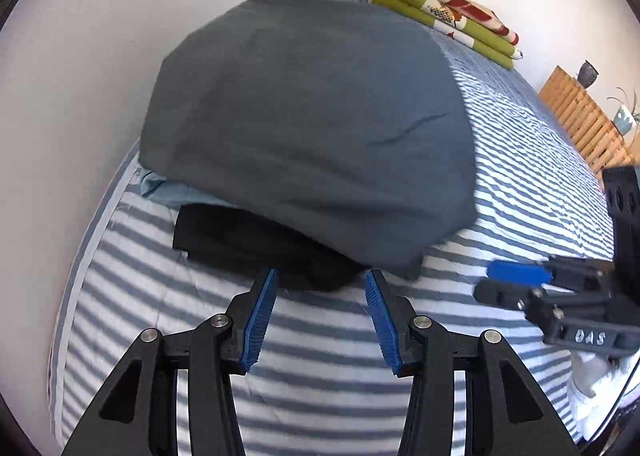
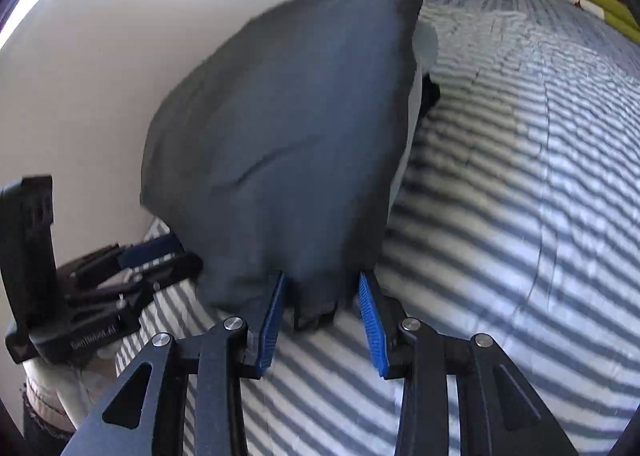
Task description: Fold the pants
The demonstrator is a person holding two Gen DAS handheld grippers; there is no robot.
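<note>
grey-blue pants (image 1: pixel 312 128) lie folded into a compact bundle on the striped bed (image 1: pixel 320 376), on top of a black garment (image 1: pixel 256 248) and a light blue one (image 1: pixel 160 188), close to the white wall (image 1: pixel 80 56). folded green-and-floral blanket (image 1: pixel 444 12) sits well apart at the far end.

left tongs (image 1: pixel 320 320): spread, nothing between the pads, hanging just short of the black garment's near edge. right tongs (image 2: pixel 322 320): spread too, pads to either side of the bundle's near corner with a dark hem or loop (image 2: pixel 314 316) between them; no pad presses on cloth (right view is blurred, so contact is hard to rule out entirely).

judgement: fold looks essentially complete; step in hand is release and tidy-up.

to do it well:
- draw both tongs straight away from the bundle, jaws kept apart, so ribbed pads do not snag the hem.
- avoid dragging the top layer; the stack beneath can shift.
- if the near corner lifts, press it flat with a closed tip.
</note>
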